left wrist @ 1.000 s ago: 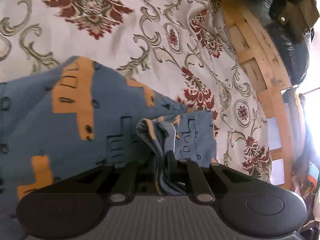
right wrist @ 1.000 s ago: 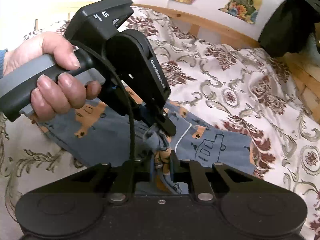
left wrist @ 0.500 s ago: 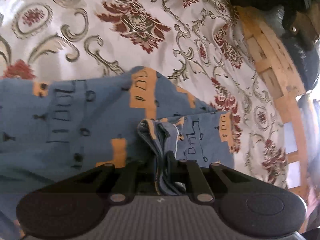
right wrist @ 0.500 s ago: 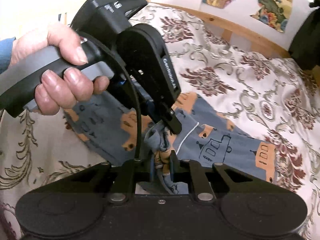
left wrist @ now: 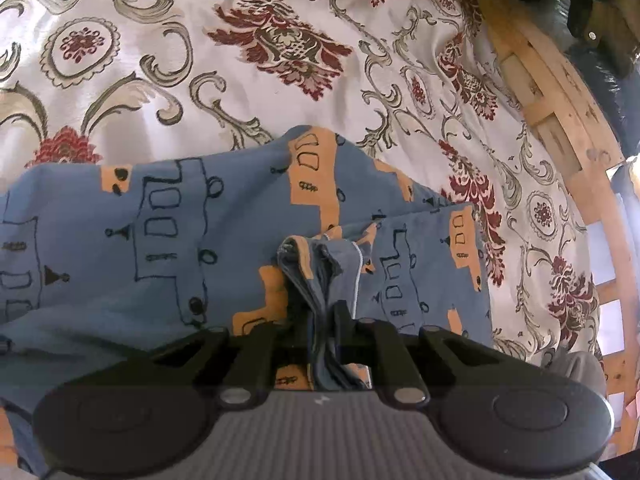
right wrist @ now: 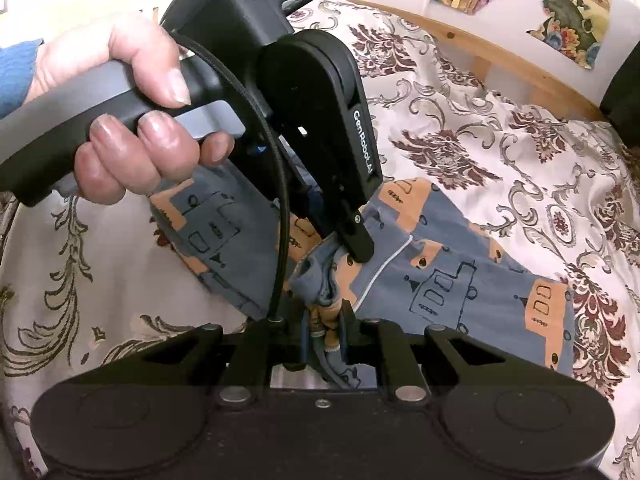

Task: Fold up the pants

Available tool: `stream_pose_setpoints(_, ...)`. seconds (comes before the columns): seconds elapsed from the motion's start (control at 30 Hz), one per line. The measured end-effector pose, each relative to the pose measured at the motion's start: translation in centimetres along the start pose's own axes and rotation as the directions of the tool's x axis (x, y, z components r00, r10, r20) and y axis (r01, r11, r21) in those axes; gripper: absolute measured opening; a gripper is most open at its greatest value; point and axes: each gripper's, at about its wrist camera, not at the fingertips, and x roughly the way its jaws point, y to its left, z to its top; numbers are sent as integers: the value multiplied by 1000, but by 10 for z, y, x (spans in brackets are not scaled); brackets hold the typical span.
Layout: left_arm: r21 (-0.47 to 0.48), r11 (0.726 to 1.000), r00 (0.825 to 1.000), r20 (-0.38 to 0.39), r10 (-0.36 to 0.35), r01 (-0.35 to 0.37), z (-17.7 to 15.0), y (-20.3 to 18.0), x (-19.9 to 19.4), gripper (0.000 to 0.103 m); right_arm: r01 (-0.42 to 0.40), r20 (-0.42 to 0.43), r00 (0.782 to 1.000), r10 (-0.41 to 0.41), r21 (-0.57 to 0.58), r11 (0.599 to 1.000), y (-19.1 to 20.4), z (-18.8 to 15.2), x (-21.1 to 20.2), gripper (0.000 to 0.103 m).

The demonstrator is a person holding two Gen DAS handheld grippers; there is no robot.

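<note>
pants (left wrist: 192, 240): blue, orange vehicle print | bunched edge pinched | bedspread (left wrist: 224, 40)

Both grippers' fingers (left wrist: 340, 316) closed, side by side, left hand (right wrist: 132, 120) wrapped round its handle.

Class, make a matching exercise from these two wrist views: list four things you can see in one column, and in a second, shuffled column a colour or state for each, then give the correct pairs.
Column one:
1. pants
2. bedspread
3. bed frame
4. left gripper

Column two:
A. pale wood, at the edge of the bed
B. shut on a bunched fold of cloth
C. blue with orange patches and drawn vehicles
D. cream with dark red flowers and grey scrolls

Pairs: 1-C, 2-D, 3-A, 4-B
</note>
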Motion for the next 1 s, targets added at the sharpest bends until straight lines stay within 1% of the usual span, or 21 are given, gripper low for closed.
stream_pose_setpoints(0.1, -5, 1000, 1000, 1, 5, -5, -3, 3, -1, 12, -3, -1, 1000, 3, -9, 1000, 3, 0, 1, 15)
stream_pose_setpoints(0.17, -6, 1000, 1000, 1, 9, -9, -3, 4, 0, 17, -2, -6, 1000, 2, -13, 1000, 4, -1, 3, 15)
stream_pose_setpoints(0.23, -12, 1000, 1000, 3, 9, -9, -3, 6, 0, 18, -2, -10, 1000, 2, -15, 1000, 4, -2, 5, 21)
stream_pose_setpoints(0.27, -5, 1000, 1000, 4, 6, -6, -3, 6, -2, 23, -5, -7, 1000, 5, -12, 1000, 4, -3, 4, 24)
stream_pose_setpoints(0.3, 3, 1000, 1000, 9, 15, -15, -3, 4, -5, 27, -7, -7, 1000, 7, -7, 1000, 3, -3, 3, 32)
stream_pose_setpoints(0.37, 21, 999, 998, 34, 47, -48, -7, 1, -16, 45, -37, 8, 999, 37, 2, 999, -1, -4, -6, 46)
stream_pose_setpoints(0.4, 29, 997, 996, 58, 64, -66, -10, -1, -23, 50, -56, 17, 998, 56, 10, 998, -7, -5, -16, 61)
stream_pose_setpoints(0.43, 39, 996, 993, 84, 82, -85, -14, -3, -31, 55, -65, 32, 997, 65, 18, 998, -13, -5, -26, 72)
stream_pose_setpoints(0.5, 77, 988, 981, 149, 121, -134, -24, -14, -46, 55, -37, 63, 997, 36, 16, 999, -30, -5, -45, 78)
stream_pose_setpoints(0.53, 92, 985, 975, 181, 129, -148, -28, -20, -52, 55, 12, 78, 997, -12, 8, 1000, -43, -6, -52, 83)
stream_pose_setpoints(0.6, 125, 985, 971, 221, 93, -123, -35, -35, -58, 57, 103, 91, 991, -102, 4, 995, -71, -7, -57, 89)
stream_pose_setpoints(0.67, 172, 982, 971, 236, 29, -71, -42, -50, -53, 65, 140, 74, 988, -139, -12, 990, -100, -8, -46, 88)
stream_pose_setpoints(0.7, 198, 979, 972, 236, 10, -59, -45, -58, -46, 65, 139, 73, 988, -138, -17, 990, -112, -9, -37, 83)
stream_pose_setpoints(0.73, 217, 975, 974, 227, 2, -52, -47, -64, -36, 65, 136, 65, 989, -134, -21, 990, -124, -10, -25, 74)
stream_pose_setpoints(0.77, 228, 972, 980, 200, 11, -58, -48, -67, -23, 65, 122, 62, 991, -120, -26, 992, -133, -11, -13, 68)
stream_pose_setpoints(0.8, 230, 970, 984, 172, 41, -81, -50, -68, -11, 64, 94, 73, 993, -91, -32, 995, -139, -12, -4, 57)
stream_pose_setpoints(0.83, 235, 964, 986, 143, 90, -122, -51, -66, 1, 59, 52, 89, 995, -49, -36, 998, -146, -13, 7, 46)
stream_pose_setpoints(0.87, 242, 959, 984, 140, 115, -146, -54, -63, 6, 54, 17, 82, 996, -15, -24, 1000, -151, -14, 16, 43)
stream_pose_setpoints(0.9, 246, 959, 982, 156, 103, -140, -57, -57, 5, 54, -3, 65, 998, 3, -1, 1000, -156, -15, 23, 40)
stream_pose_setpoints(0.93, 231, 966, 984, 163, 76, -113, -58, -52, 1, 54, -2, 47, 999, 1, 34, 999, -164, -17, 32, 39)
stream_pose_setpoints(1.0, 156, 986, 986, 160, 37, -62, -57, -39, -9, 54, 25, 21, 999, -26, 63, 998, -175, -22, 41, 39)
